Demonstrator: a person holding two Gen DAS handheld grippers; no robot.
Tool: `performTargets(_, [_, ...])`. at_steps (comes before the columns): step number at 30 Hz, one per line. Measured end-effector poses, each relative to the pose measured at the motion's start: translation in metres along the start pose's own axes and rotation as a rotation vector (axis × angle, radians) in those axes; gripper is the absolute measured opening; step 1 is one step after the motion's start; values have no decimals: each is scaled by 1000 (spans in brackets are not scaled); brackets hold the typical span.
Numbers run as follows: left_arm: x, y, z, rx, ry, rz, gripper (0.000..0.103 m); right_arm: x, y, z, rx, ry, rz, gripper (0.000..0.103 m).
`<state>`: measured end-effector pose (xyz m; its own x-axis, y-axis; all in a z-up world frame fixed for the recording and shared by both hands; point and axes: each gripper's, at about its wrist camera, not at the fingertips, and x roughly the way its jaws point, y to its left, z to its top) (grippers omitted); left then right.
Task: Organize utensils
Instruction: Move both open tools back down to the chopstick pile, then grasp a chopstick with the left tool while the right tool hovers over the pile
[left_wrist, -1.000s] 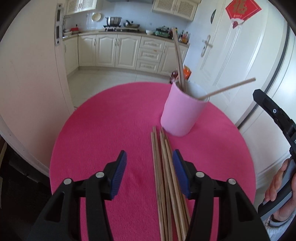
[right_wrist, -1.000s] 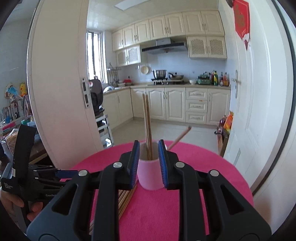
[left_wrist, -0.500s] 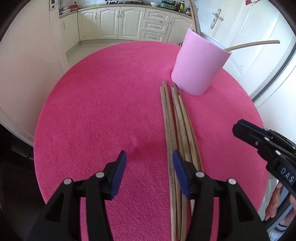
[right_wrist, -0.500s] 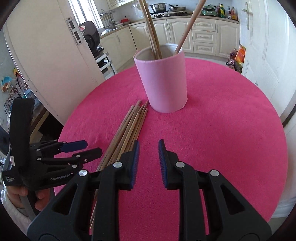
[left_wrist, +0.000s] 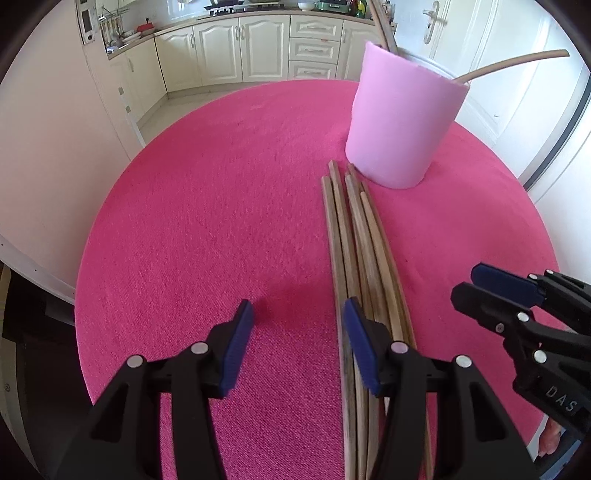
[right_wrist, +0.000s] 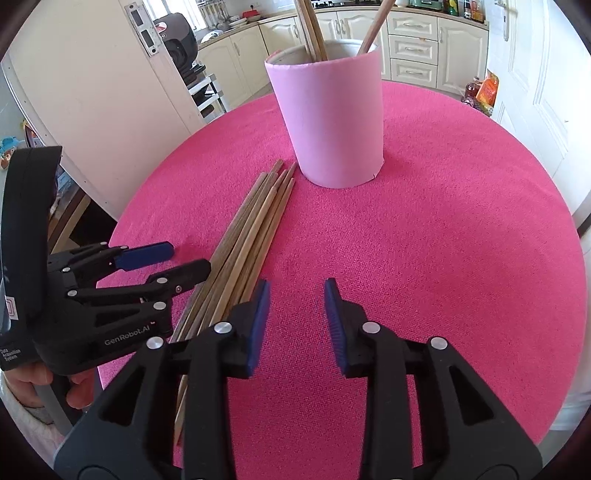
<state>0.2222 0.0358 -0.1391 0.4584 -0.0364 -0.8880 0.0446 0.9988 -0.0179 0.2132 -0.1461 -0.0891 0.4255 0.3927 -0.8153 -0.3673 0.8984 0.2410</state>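
Note:
Several wooden chopsticks lie in a bundle on the round pink table, their far ends touching the base of a pink cup that holds a few more chopsticks. My left gripper is open and empty just left of the bundle, low over the table; its right finger overlaps the sticks. My right gripper is open and empty, just right of the bundle. The cup stands beyond it. Each gripper shows in the other's view: the right one and the left one.
The table's edge drops off to the right near a white door. A white door panel stands close on the left. Kitchen cabinets are far behind the cup.
Both grippers have come down and tilted toward the table beside the chopstick bundle. The right gripper's jaws have opened wider. The chopsticks and cup have not moved.

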Motion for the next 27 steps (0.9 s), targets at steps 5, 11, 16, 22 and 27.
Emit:
performTargets(5, [5, -6, 10, 6, 46, 40, 58, 1, -3, 1, -3, 6, 2, 45])
performTargets(11, [12, -16, 16, 34, 55, 96, 57, 3, -6, 4, 4, 20, 4, 45])
performTargets(16, [6, -11, 13, 27, 35, 34, 25, 9, -2, 7, -4, 49, 8, 45])
performTargets(22, [-2, 13, 5, -51, 36, -22, 6, 16, 9, 10, -5, 76, 16, 35])
performTargets(27, [-8, 19, -4, -79, 34, -34, 6, 20, 22, 12, -31, 89, 2, 35])
